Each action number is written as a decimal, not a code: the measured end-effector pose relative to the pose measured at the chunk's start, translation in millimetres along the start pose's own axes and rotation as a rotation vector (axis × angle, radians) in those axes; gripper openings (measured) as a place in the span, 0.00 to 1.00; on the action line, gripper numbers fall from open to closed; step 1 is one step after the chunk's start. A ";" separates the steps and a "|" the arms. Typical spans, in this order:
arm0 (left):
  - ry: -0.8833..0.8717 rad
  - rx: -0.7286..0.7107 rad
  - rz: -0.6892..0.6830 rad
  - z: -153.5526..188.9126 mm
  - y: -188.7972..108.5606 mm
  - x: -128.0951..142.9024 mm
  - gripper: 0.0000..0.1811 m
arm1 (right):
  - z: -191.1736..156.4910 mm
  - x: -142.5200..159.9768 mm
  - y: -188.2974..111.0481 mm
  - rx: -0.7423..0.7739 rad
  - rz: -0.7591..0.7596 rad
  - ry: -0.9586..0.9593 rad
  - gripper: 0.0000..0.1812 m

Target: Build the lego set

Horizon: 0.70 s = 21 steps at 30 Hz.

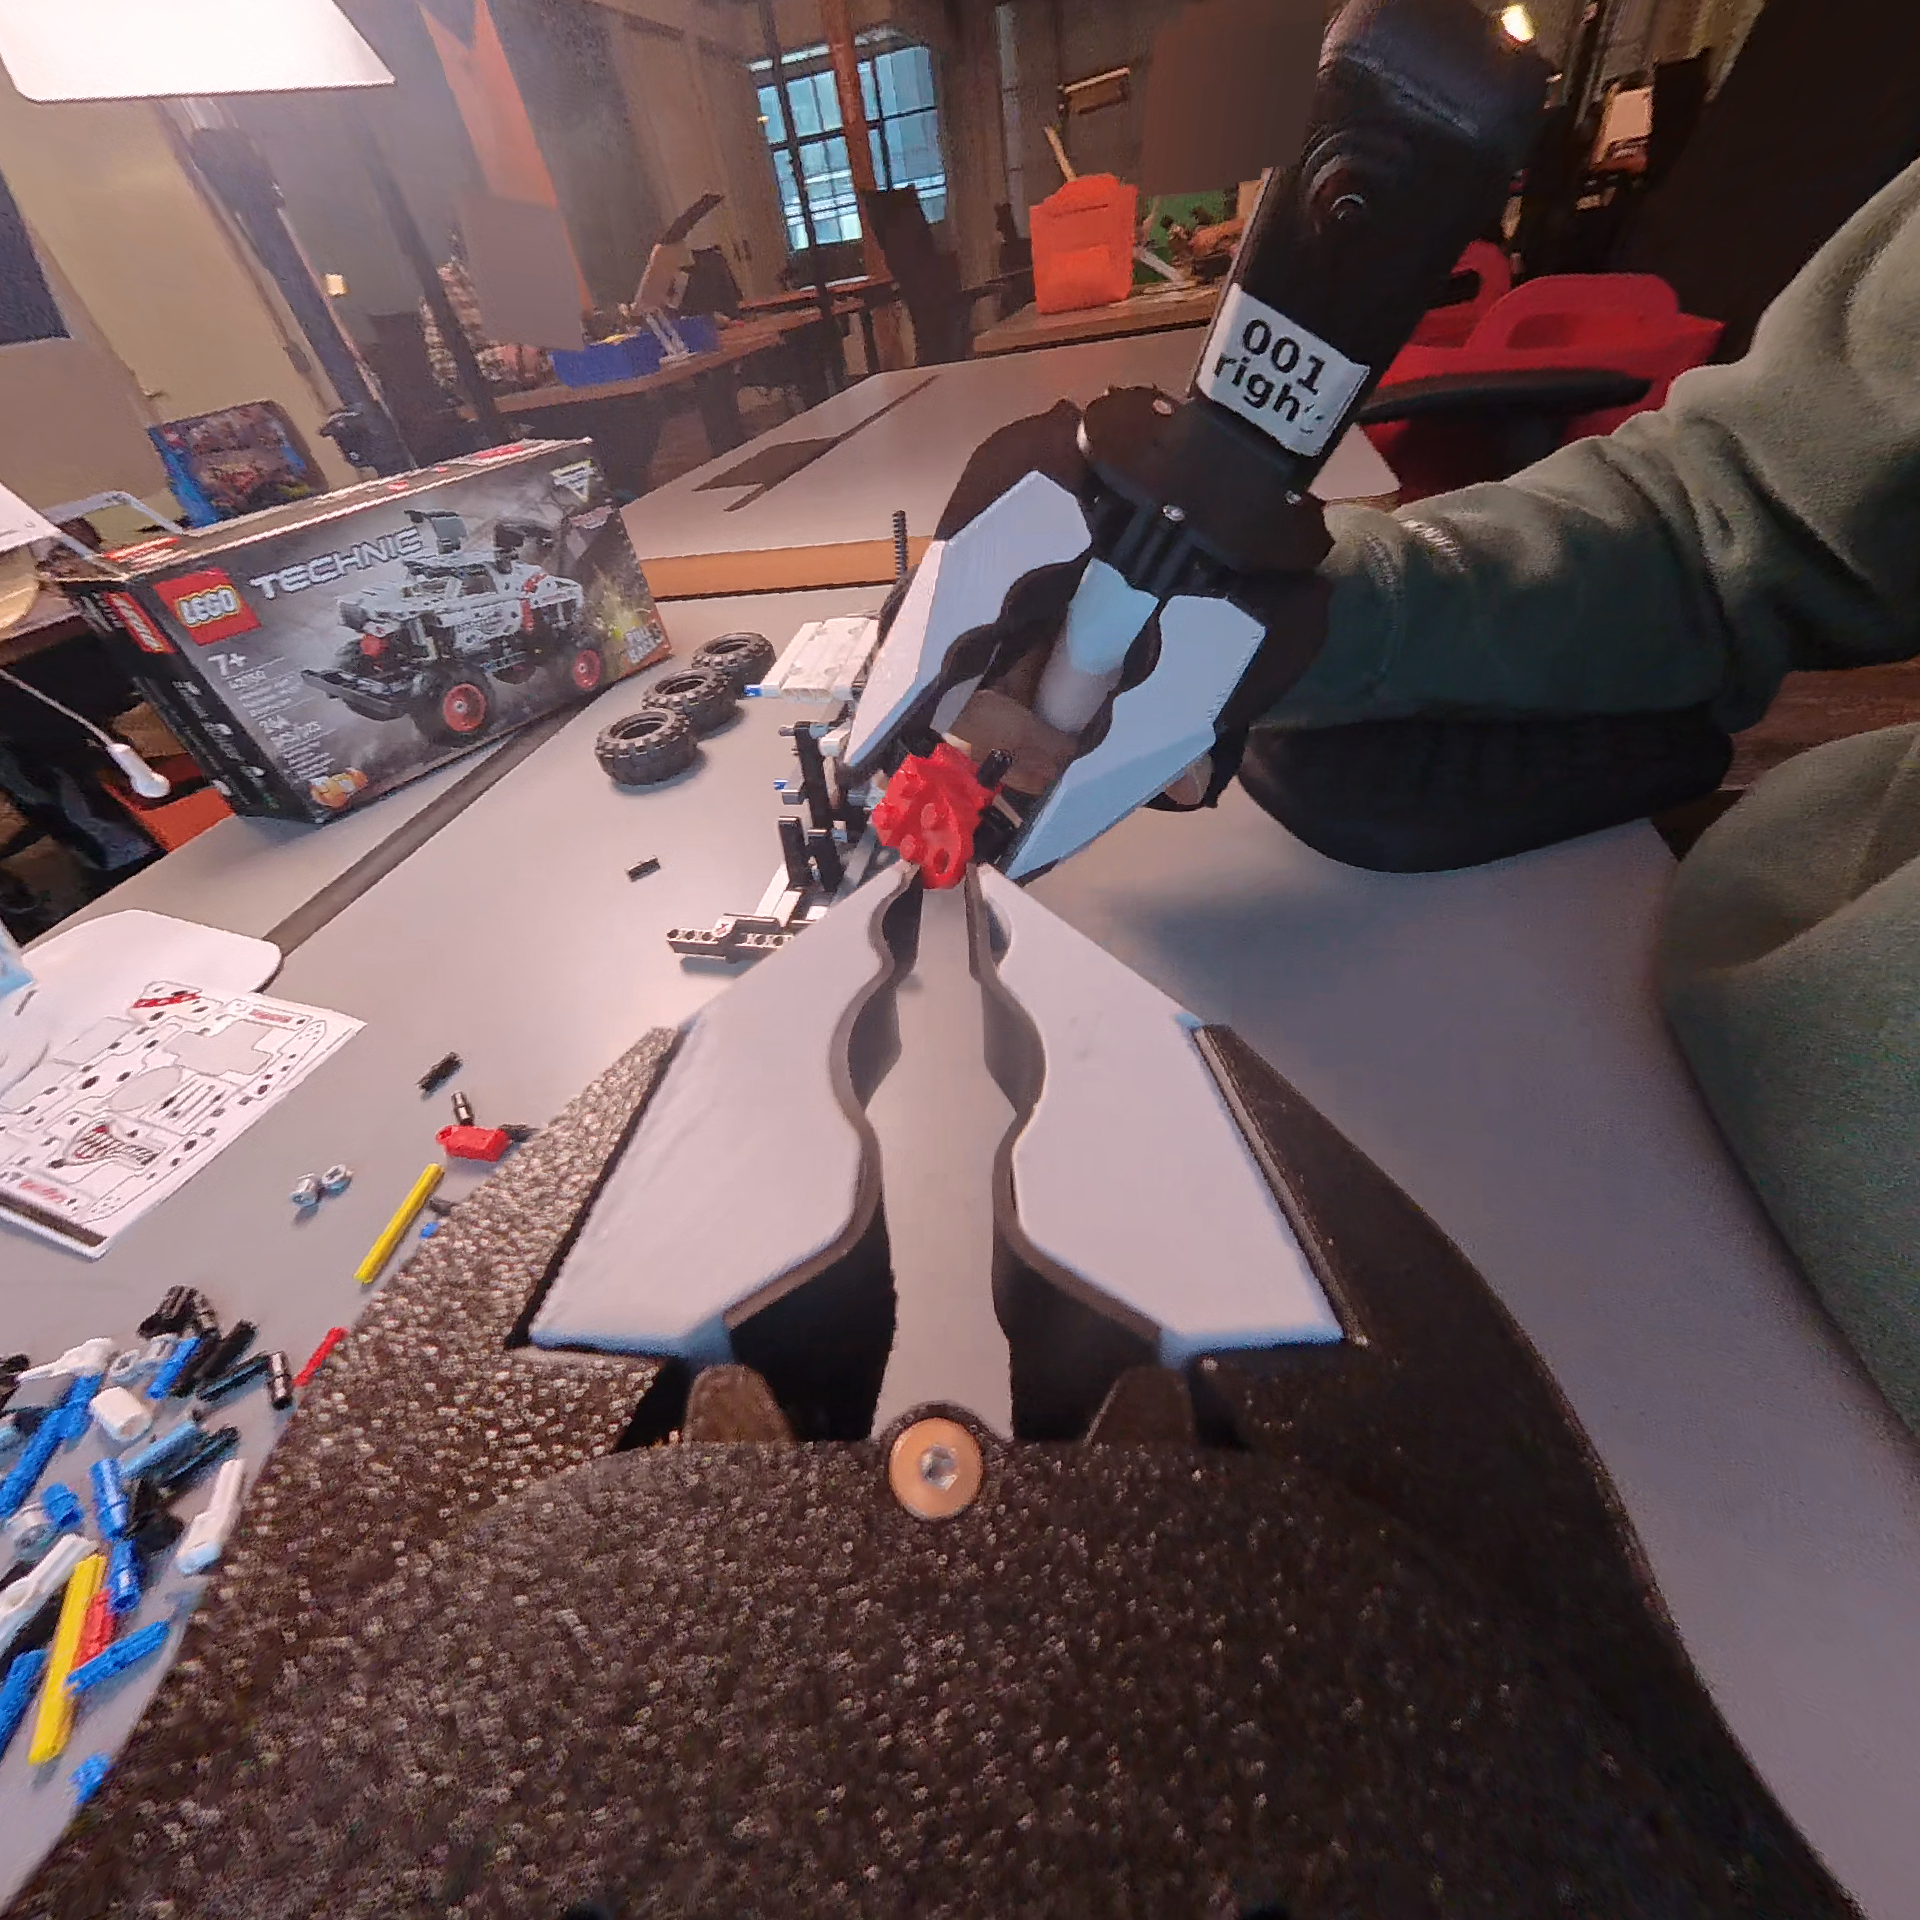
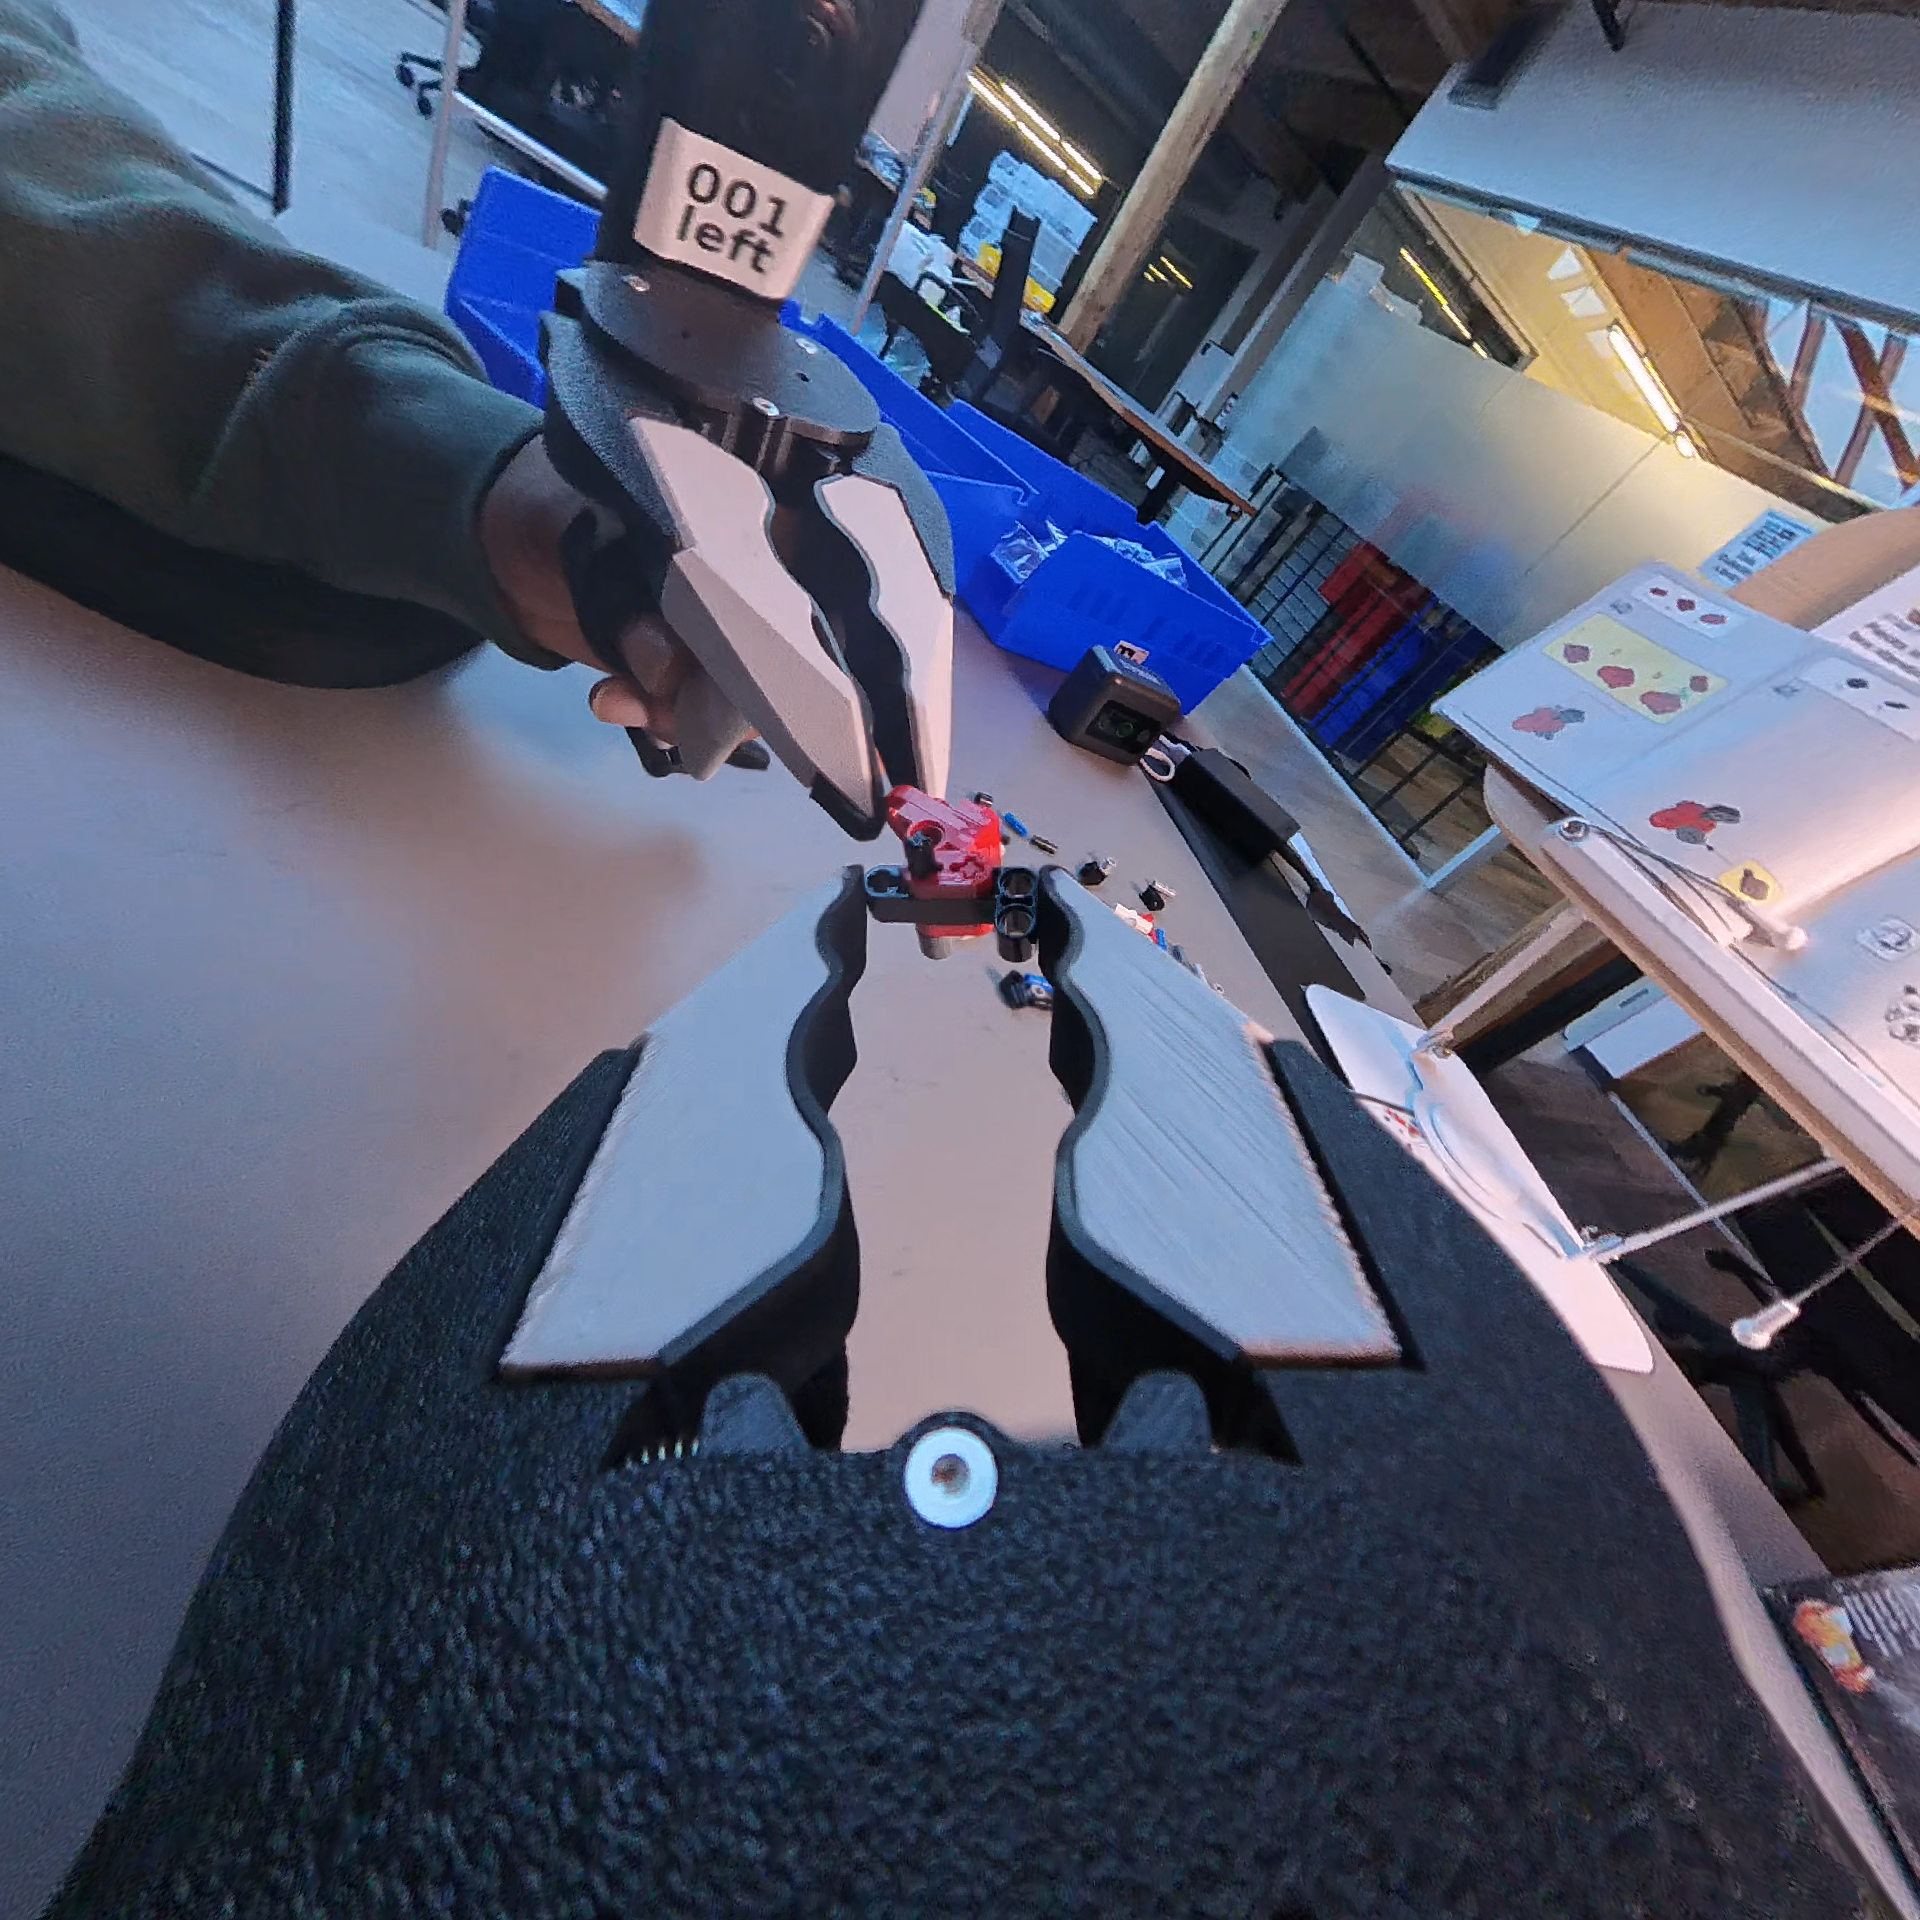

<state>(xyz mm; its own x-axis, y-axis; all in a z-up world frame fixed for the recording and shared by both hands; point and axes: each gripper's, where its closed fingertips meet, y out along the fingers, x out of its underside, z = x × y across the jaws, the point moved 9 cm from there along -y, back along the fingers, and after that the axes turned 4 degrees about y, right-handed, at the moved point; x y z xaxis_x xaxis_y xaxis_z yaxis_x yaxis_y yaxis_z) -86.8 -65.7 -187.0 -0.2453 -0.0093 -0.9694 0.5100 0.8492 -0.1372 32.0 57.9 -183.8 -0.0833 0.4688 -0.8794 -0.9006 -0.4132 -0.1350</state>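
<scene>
The small red block assembly is held up off the table, right at the centre of the right wrist view, and it is pinched from two sides at once. The left gripper is seen coming down from the upper left of that frame, its jaws clenched on the top corner of the red piece. The right gripper is seen reaching in from below, its jaws spread a little and closed onto the ends of the black beam that runs crosswise under the red part.

So the relation that matters: the beam's long axis is laid left to right across the frame, square to the right gripper's fingers, while the red body is stood above it toward the left gripper. In the left wrist view the same red assembly is found just past the tips of the left gripper, centre frame, with the right gripper meeting it from the upper right.

Neither gripper is nearer; both are touching it. Any pressing of the parts together is judged to run along the line between the two sets of tips, so the beam must be kept level. Spare pins are scattered on the table just beyond, and three tyres are lined up by the box in the upper left.
</scene>
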 end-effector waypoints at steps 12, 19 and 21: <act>0.049 -0.068 -0.019 1.2 -0.4 1.0 0.04 | 2.1 -3.1 4.6 0.049 0.001 0.098 0.18; -0.020 -0.026 0.025 1.6 -1.9 -4.0 0.03 | 3.4 -1.6 3.7 0.046 0.016 0.121 0.18; -0.037 -0.009 0.019 2.9 -0.6 -3.4 0.03 | 2.8 -0.7 5.1 0.060 0.009 0.118 0.18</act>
<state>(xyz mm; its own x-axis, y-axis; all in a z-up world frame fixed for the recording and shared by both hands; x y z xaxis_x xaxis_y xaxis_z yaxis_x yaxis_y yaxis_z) -83.9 -67.7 -184.2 -0.2053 -0.0128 -0.9786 0.5067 0.8541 -0.1174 26.3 57.6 -182.5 -0.0443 0.3689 -0.9284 -0.9240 -0.3684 -0.1023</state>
